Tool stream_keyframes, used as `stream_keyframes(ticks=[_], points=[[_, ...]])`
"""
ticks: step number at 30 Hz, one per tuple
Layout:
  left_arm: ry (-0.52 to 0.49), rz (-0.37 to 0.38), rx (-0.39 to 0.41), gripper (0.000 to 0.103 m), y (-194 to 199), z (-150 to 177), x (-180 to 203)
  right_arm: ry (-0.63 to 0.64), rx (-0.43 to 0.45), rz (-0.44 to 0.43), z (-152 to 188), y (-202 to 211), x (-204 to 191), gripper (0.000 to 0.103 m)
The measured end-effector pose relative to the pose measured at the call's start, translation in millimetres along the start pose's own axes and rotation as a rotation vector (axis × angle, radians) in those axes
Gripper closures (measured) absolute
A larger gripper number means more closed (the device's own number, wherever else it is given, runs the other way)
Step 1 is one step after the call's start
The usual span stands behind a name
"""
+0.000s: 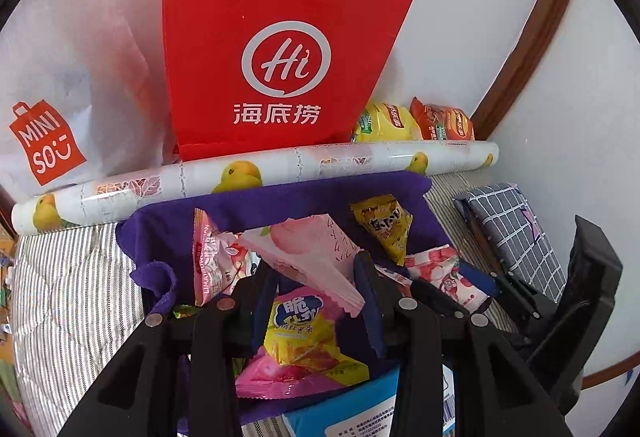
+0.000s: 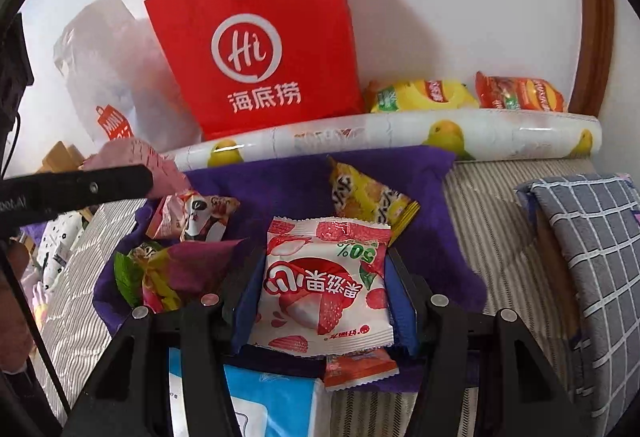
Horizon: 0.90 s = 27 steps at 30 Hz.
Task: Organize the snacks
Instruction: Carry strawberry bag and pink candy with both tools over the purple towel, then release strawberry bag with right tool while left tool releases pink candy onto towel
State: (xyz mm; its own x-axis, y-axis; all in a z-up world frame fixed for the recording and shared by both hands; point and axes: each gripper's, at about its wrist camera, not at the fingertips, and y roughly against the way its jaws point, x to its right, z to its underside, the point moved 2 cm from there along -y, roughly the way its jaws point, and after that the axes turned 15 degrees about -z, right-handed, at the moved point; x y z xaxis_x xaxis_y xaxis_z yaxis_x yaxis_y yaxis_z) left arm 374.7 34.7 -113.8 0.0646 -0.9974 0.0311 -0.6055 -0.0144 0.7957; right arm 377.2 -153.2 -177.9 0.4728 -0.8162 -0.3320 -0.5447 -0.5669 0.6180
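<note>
Two claws work over the purple cloth: left gripper clenches a pink peach-printed packet, right gripper grasps a white-and-red lychee sachet.

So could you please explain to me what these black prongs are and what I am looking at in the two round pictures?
No robot is involved: a person holds a handheld two-finger gripper in each hand, and each one carries a fisheye camera looking forward along its fingers. That is why black prongs fill the bottom of each picture.

In the left wrist picture, the left gripper is shut on a pale pink peach packet. In the right wrist picture, the right gripper has a white and red lychee packet between its blue pads, which appear to press its sides.

Below them a purple cloth lies on a striped cover, with more snack packets scattered on it. Behind it lies a fruit-printed roll, then a red paper bag standing against the wall.
</note>
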Motion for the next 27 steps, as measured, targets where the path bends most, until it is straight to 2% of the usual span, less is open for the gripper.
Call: stream_keyframes(ticks=[8,13,21,27], points=[[0.003,-0.036,-0.009,0.066,-2,0,-3,-0.011,-0.032,-0.01,3,-4,3,0.046],[0.028,-0.031,-0.059,0.066,-13,2,-6,-0.017,-0.059,-0.005,6,-7,5,0.046],[0.027,-0.077,-0.095,0.066,-25,7,-6,-0.039,-0.077,-0.003,8,-9,8,0.044],[0.01,-0.085,-0.128,0.066,-34,11,-1,-0.06,-0.044,-0.026,5,-2,10,0.035]])
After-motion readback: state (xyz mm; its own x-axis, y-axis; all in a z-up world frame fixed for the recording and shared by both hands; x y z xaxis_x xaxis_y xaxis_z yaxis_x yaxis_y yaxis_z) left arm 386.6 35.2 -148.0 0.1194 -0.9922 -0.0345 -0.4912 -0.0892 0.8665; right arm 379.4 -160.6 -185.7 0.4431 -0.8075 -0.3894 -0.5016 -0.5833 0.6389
